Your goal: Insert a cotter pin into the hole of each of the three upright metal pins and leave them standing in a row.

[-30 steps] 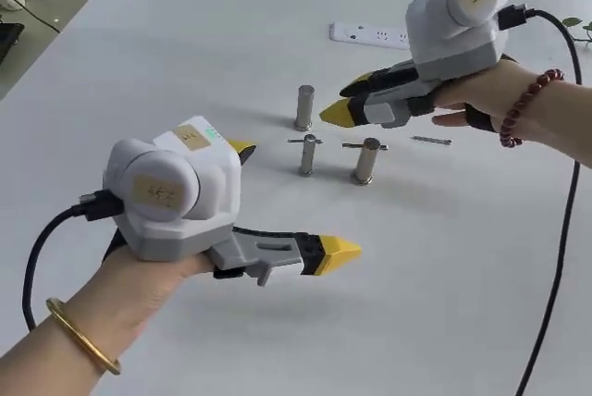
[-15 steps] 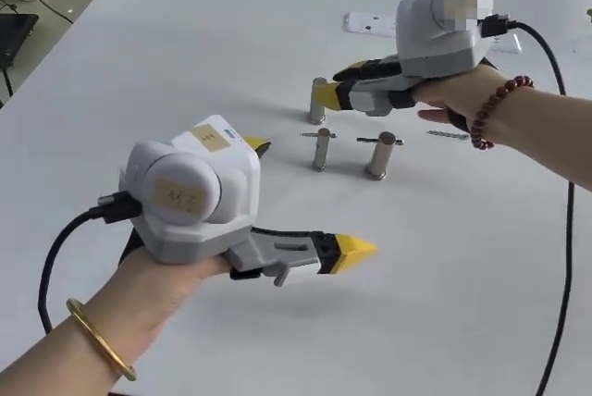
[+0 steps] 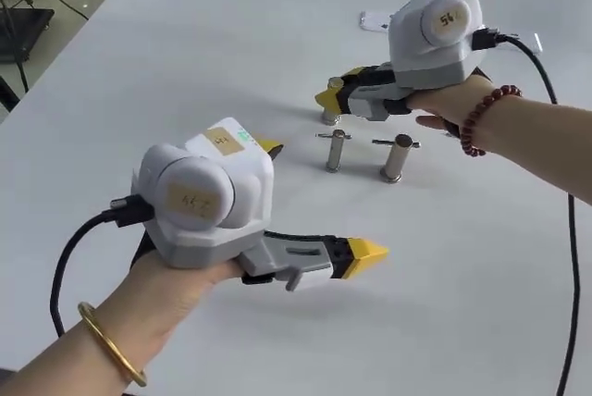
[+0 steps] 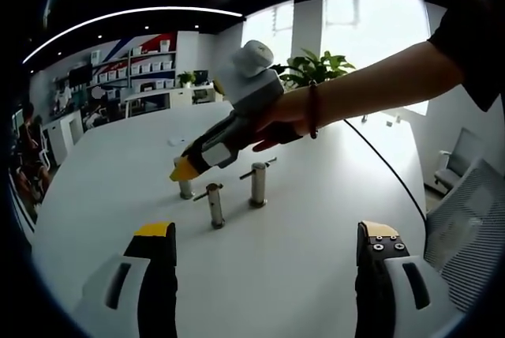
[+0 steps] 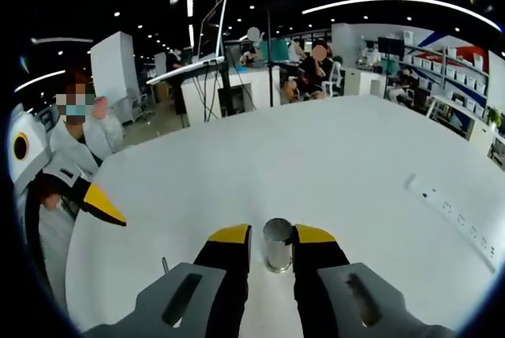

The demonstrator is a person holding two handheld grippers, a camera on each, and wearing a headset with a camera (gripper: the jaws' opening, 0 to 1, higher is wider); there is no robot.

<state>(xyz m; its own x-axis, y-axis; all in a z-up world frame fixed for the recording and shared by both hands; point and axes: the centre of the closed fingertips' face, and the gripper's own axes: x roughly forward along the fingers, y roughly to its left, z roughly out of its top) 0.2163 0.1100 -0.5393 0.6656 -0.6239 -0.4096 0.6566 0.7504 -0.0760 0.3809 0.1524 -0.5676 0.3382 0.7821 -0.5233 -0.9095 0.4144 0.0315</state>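
- The three upright metal pins stand on the white table point(image 3: 231, 44), close together and not touching.
- The middle pin point(image 3: 335, 151) has a cotter pin point(image 3: 333, 135) lying crosswise through its top.
- The pin beside it point(image 3: 397, 159) carries its own cotter pin point(image 3: 396, 143) the same way.
- The third pin point(image 5: 278, 245) stands just beyond the middle one. I see no cotter pin in the part of it that shows.
- In the right gripper view this pin sits upright between the two yellow-tipped jaws.
- My right gripper point(image 3: 329, 98) has its jaws drawn narrow, one on each side of the third pin. I cannot tell whether they press on it or only flank it.
- My left gripper point(image 4: 266, 234) is held above the table, nearer to me and well apart from the pins. Its jaws are spread wide with nothing between them.
- A white power strip point(image 5: 451, 213) lies on the table beyond the pins.
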